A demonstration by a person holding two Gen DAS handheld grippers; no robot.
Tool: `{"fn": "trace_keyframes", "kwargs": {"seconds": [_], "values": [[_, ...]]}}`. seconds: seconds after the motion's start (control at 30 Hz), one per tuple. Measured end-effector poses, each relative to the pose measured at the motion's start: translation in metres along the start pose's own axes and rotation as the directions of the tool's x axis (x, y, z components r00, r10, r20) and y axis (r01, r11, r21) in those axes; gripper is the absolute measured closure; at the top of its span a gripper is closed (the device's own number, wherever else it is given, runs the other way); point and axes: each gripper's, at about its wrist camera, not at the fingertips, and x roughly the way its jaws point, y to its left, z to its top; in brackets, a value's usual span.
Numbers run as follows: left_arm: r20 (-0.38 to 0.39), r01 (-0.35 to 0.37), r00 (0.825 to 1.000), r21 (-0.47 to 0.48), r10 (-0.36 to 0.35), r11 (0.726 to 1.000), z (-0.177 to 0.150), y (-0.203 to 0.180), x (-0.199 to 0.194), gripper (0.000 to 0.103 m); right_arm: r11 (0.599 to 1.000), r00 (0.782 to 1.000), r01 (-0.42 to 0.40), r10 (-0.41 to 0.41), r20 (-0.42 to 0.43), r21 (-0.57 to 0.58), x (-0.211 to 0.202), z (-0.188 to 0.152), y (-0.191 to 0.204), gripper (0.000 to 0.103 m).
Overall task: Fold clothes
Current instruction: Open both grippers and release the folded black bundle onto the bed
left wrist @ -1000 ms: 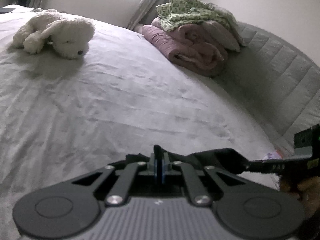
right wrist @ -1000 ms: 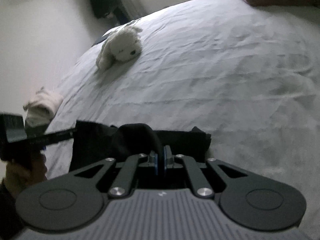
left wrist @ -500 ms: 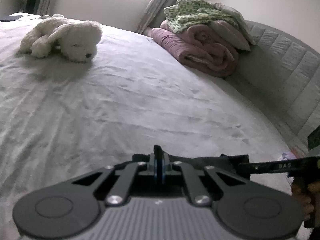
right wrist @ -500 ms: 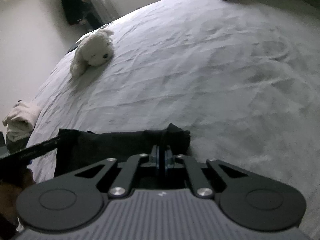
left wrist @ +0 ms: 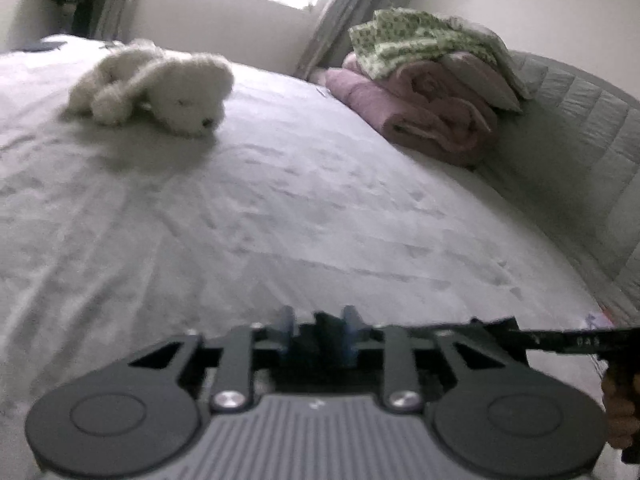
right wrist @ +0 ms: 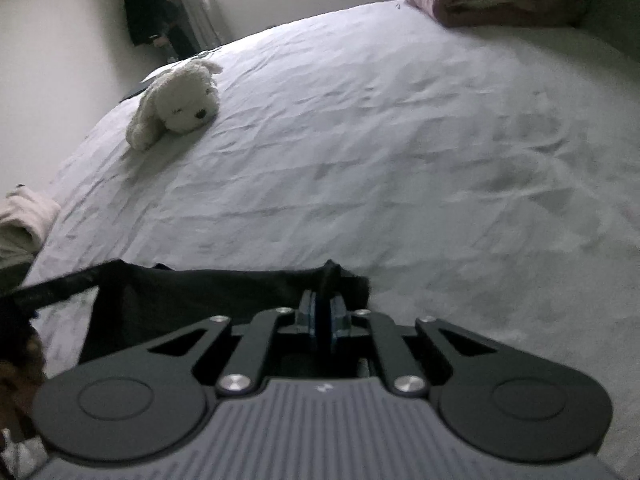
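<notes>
Right claw (right wrist: pixel 322 312) pinches the black garment (right wrist: pixel 208 300) on the bed (right wrist: pixel 400 140); left claw (left wrist: pixel 318 334) is parted around its edge.

Right claw's finger (left wrist: pixel 576 340), seen in the left wrist view: we read faint pale characters, roughly "0 4 S"; blurred, so we cannot vouch for them.
Left claw body (left wrist: pixel 316 404): we find a small pale mark, illegible.
Right claw body (right wrist: pixel 323 388): we find a like mark, illegible.
</notes>
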Motion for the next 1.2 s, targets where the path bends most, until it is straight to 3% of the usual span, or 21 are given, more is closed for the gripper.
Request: {"fn": "trace_keyframes", "kwargs": {"seconds": [0.1, 0.17, 0.37, 0.5, 0.63, 0.77, 1.07, 1.13, 1.2], "values": [[0.028, 0.015, 0.999, -0.012, -0.015, 1.0, 0.004, 0.002, -0.008, 0.071, 1.0, 1.0, 0.01, -0.01, 0.008, 0.002, -0.004, -0.004, 0.0, 0.09], [0.035, -0.017, 0.999, 0.01, 0.017, 1.0, 0.005, 0.002, -0.012, 0.071, 0.999, 0.999, 0.039, -0.038, 0.016, -0.035, -0.006, -0.007, 0.005, 0.089], [0.019, -0.022, 1.0, -0.002, 0.022, 1.0, -0.001, 0.001, -0.027, 0.071, 0.995, 0.995, 0.077, -0.073, 0.065, -0.06, -0.021, -0.007, 0.006, 0.086], [0.008, 0.013, 1.0, 0.077, -0.014, 0.997, -0.012, -0.025, -0.037, 0.071, 0.997, 0.996, 0.014, -0.008, 0.088, -0.075, -0.032, -0.009, 0.01, 0.086], [-0.021, 0.065, 0.998, 0.161, -0.062, 0.985, -0.029, -0.06, -0.043, 0.07, 0.972, 0.996, -0.063, 0.076, 0.05, -0.227, -0.033, -0.025, 0.037, 0.086], [-0.059, 0.05, 0.998, 0.233, -0.038, 0.971, -0.044, -0.078, -0.031, 0.07, 0.929, 0.994, -0.096, 0.105, 0.006, -0.358, -0.028, -0.046, 0.061, 0.086], [-0.108, -0.055, 0.991, 0.168, 0.074, 0.984, -0.046, -0.059, -0.014, 0.074, 0.874, 0.977, -0.19, 0.212, -0.001, -0.446, -0.026, -0.055, 0.075, 0.085], [-0.096, -0.069, 0.992, 0.164, 0.086, 0.984, -0.044, -0.058, -0.014, 0.074, 0.878, 0.986, -0.151, 0.167, -0.006, -0.453, -0.017, -0.056, 0.076, 0.078], [-0.08, -0.085, 0.992, 0.165, 0.099, 0.983, -0.041, -0.057, -0.013, 0.074, 0.897, 0.992, -0.117, 0.125, -0.01, -0.427, -0.007, -0.053, 0.073, 0.079]]}}
